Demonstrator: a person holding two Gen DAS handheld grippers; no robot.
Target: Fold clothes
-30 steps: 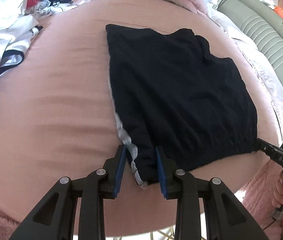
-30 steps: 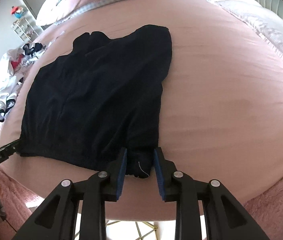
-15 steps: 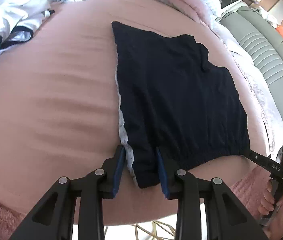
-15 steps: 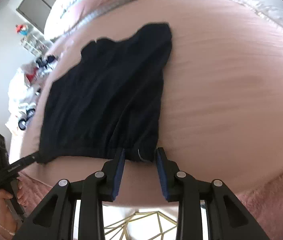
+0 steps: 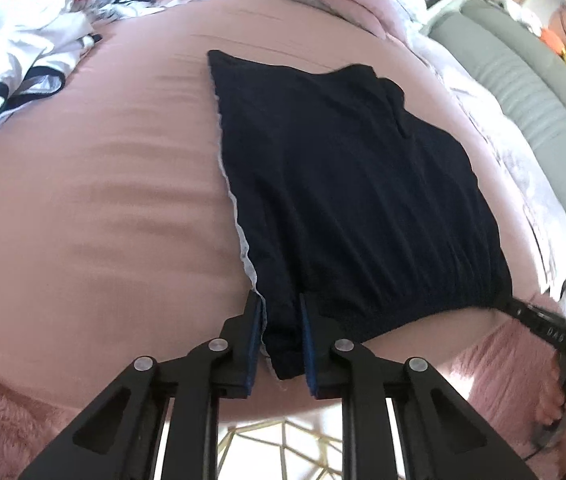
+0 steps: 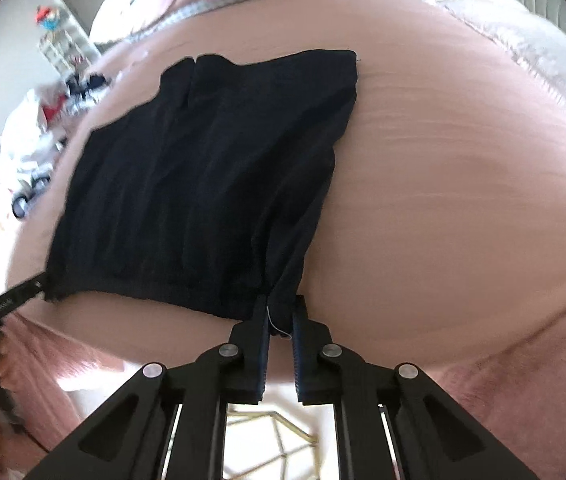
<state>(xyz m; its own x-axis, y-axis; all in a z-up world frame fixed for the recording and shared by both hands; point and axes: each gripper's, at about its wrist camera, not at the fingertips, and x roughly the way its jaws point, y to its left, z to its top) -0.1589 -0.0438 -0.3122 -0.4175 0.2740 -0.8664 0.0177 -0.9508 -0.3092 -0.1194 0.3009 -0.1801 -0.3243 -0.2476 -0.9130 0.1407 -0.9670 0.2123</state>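
Both jaws just closed: left hand-held gripper (image 5: 281, 332) and right hand-held gripper (image 6: 281, 320), angled downward, pinch black garment (image 5: 347, 200) corners.

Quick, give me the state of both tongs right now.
Left tongs: just closing, clamped on the near left corner of the dark shorts.
Right tongs: just closed, clamped on the near right corner of the shorts.

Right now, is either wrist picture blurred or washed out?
Left wrist view: dark shorts fairly sharp, right edge motion-smeared, floor glare below the left claw. Right wrist view: softer overall, left edge smeared, window-side bedding washed out; both bulge from fisheye.
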